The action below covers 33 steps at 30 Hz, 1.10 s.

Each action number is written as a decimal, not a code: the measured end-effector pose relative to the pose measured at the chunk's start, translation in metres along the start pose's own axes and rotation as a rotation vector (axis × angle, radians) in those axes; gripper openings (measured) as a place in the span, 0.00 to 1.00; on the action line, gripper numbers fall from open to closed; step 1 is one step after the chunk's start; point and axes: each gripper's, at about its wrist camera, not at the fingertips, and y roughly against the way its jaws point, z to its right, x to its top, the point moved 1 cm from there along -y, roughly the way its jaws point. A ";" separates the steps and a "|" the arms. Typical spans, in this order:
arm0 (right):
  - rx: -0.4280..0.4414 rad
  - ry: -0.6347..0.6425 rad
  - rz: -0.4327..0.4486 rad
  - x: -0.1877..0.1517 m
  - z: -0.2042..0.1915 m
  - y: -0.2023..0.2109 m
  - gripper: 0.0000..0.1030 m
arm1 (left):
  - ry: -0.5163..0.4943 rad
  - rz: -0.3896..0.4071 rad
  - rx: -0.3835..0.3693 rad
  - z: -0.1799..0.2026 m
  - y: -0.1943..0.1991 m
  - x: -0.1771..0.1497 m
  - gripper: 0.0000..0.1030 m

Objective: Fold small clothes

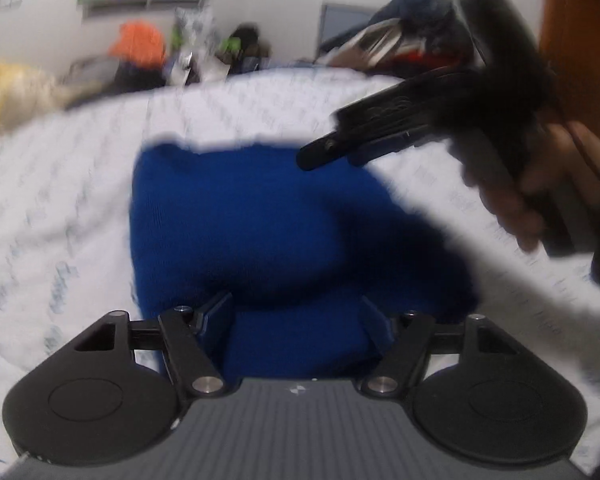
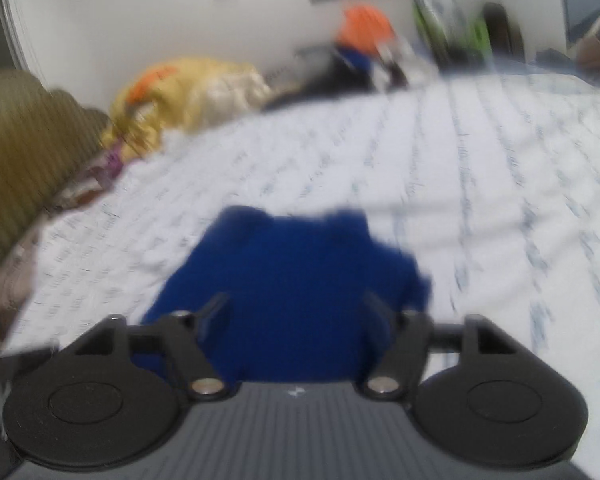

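A small blue knitted garment lies folded on the white patterned bedsheet. My left gripper is open just above its near edge, with nothing between the fingers. The right gripper shows in the left wrist view, held by a hand over the garment's far right corner. In the right wrist view the same blue garment lies below my right gripper, which is open and empty. Both views are blurred.
A yellow bundle and an orange item lie at the far side of the bed. A striped olive headboard stands at the left. A pile of clothes sits at the back right.
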 end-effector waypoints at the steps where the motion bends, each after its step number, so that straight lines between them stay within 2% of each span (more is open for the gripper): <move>1: -0.056 0.030 -0.078 0.000 0.003 -0.026 0.69 | -0.015 0.021 -0.002 0.002 -0.001 -0.004 0.71; 2: -0.077 0.116 -0.005 -0.004 0.003 -0.033 0.70 | -0.026 0.033 0.004 0.004 0.000 -0.007 0.71; 3: -0.082 0.137 -0.002 -0.002 0.008 -0.042 0.76 | -0.034 0.035 0.012 0.006 0.000 -0.008 0.71; 5: -0.083 0.095 -0.073 0.014 0.011 -0.048 0.77 | -0.027 0.037 0.012 0.005 0.001 -0.009 0.72; 6: -0.111 0.104 -0.115 0.022 0.005 -0.050 0.77 | -0.022 0.038 0.009 0.004 0.001 -0.009 0.72; 7: -0.157 0.117 -0.122 0.028 -0.002 -0.046 0.76 | -0.019 0.040 0.006 0.004 0.001 -0.009 0.72; 8: -0.188 0.134 -0.081 0.027 -0.011 -0.034 0.75 | -0.017 0.042 0.005 0.004 0.001 -0.009 0.72; 9: -0.158 0.152 -0.022 0.029 -0.021 -0.023 0.77 | -0.015 0.043 0.003 0.003 0.001 -0.009 0.73; 10: -0.090 0.162 0.017 0.030 -0.033 -0.014 0.77 | -0.016 0.043 0.000 0.003 0.001 -0.009 0.74; 12: 0.036 0.170 0.013 0.032 -0.055 -0.014 0.76 | -0.022 0.040 -0.005 0.005 0.001 -0.009 0.77; 13: 0.068 0.184 -0.008 0.032 -0.066 -0.022 0.76 | -0.025 0.040 -0.004 0.006 0.001 -0.009 0.77; 14: 0.073 0.212 -0.034 0.030 -0.076 -0.033 0.76 | -0.024 0.040 -0.005 0.005 0.001 -0.009 0.77; 16: 0.013 0.244 -0.135 0.022 -0.082 -0.071 0.76 | -0.022 0.040 -0.005 0.004 0.000 -0.008 0.77; 18: 0.046 0.190 -0.060 0.013 -0.062 -0.088 0.99 | -0.018 0.041 -0.006 0.003 0.000 -0.008 0.77; 19: 0.046 0.188 -0.050 0.013 -0.061 -0.088 0.99 | -0.016 0.041 -0.008 0.003 0.000 -0.009 0.77; 22: -0.002 0.205 -0.076 0.012 -0.067 -0.078 0.99 | -0.016 0.043 -0.008 0.005 0.000 -0.009 0.77; 24: -0.032 0.171 -0.044 0.006 -0.060 -0.057 0.99 | -0.015 0.045 -0.008 0.004 0.000 -0.009 0.77; 25: -0.028 0.142 -0.002 0.001 -0.057 -0.043 1.00 | -0.014 0.046 -0.008 0.004 0.001 -0.010 0.77; 27: 0.037 0.084 0.081 -0.014 -0.049 -0.014 1.00 | -0.016 0.046 -0.009 0.004 0.001 -0.009 0.79; 28: 0.063 0.071 0.090 -0.023 -0.045 -0.006 1.00 | -0.018 0.045 -0.011 0.005 0.001 -0.010 0.79; 30: 0.029 0.090 0.010 -0.039 -0.042 -0.013 1.00 | -0.027 0.042 -0.011 0.007 0.000 -0.009 0.81; 32: -0.008 0.195 0.081 -0.055 -0.044 -0.012 1.00 | -0.039 0.041 -0.005 0.009 0.000 -0.010 0.81; 33: -0.005 0.169 0.088 -0.055 -0.043 -0.007 1.00 | -0.041 0.044 -0.003 0.009 0.000 -0.010 0.81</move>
